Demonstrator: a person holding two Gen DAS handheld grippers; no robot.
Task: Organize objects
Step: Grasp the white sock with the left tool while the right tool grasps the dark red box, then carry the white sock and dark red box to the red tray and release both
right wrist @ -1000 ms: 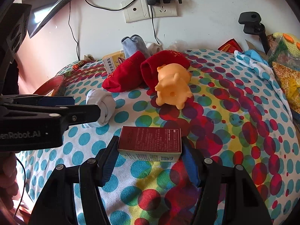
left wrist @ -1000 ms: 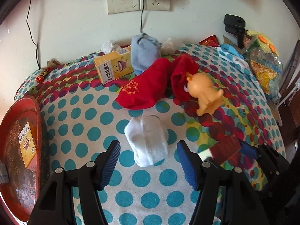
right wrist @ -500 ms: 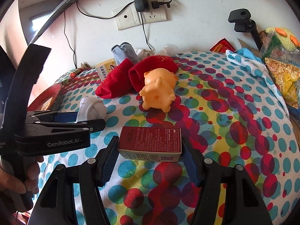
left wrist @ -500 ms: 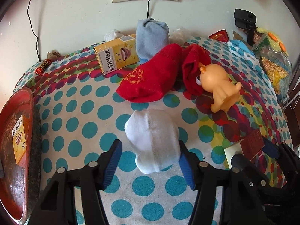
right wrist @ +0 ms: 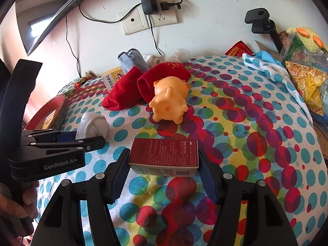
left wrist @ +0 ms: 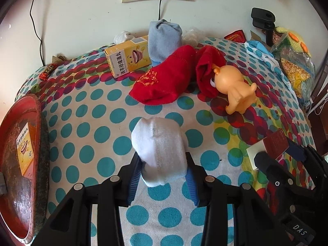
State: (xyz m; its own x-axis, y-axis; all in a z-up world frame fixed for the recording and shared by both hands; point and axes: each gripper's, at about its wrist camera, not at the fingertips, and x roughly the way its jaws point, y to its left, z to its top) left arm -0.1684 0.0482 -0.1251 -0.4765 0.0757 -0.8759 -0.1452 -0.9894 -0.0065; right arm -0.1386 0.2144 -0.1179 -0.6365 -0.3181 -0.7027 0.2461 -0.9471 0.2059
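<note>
Pinched between the blue pads of the left gripper (left wrist: 163,176) is a rolled white sock (left wrist: 160,149), on which the jaws have just been closing; the pads are pressed against both its sides, and it rests on the dotted cloth (left wrist: 86,110). A dark red box (right wrist: 164,156) is clamped lengthwise by the right gripper (right wrist: 164,174), whose jaws are set about half apart against its two ends. From the white sock, a red sock (left wrist: 164,82) is seen at twelve o'clock, an orange toy pig (left wrist: 233,90) at two o'clock, a yellow box (left wrist: 128,58) at eleven o'clock and a red tray (left wrist: 24,164) at nine o'clock, with another yellow box lying in it. A blue sock (left wrist: 164,39) is propped by the wall beyond the red one.
</note>
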